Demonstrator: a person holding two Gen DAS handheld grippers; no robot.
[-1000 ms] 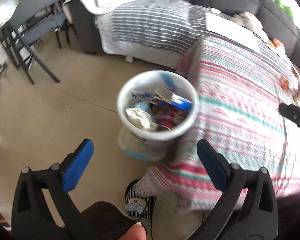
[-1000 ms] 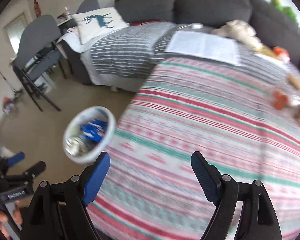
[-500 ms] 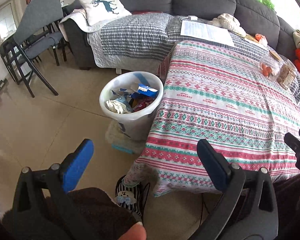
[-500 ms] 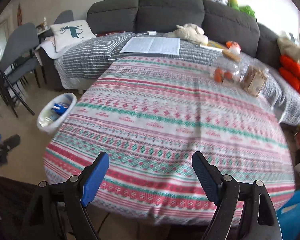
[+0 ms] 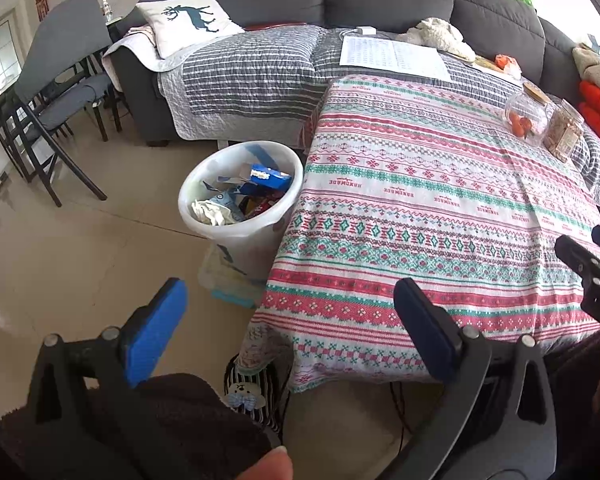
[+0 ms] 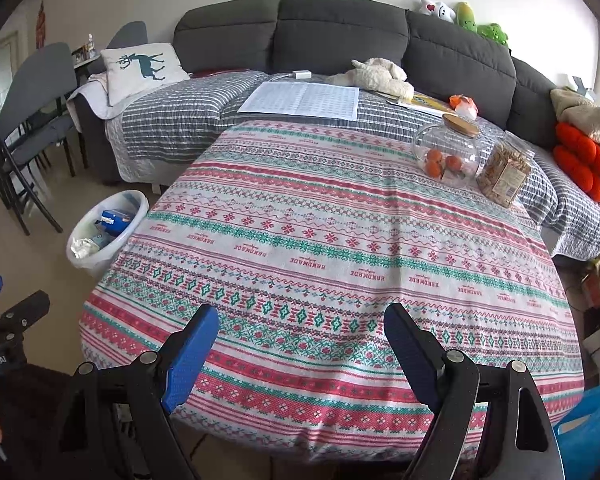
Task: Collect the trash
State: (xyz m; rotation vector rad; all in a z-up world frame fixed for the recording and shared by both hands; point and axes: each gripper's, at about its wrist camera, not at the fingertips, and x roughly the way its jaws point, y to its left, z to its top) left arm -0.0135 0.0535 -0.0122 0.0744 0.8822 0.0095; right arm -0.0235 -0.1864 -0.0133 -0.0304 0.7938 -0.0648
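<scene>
Both your hand-held grippers, left (image 5: 290, 320) and right (image 6: 300, 340), are wide open and hold nothing. The trash bin (image 5: 240, 196) stands on the floor left of the desk (image 6: 380, 240), nearer your left one.

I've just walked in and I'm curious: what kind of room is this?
Most likely a home living room: a grey sofa with a deer pillow, a table under a patterned cloth, and a full bin beside it.
</scene>
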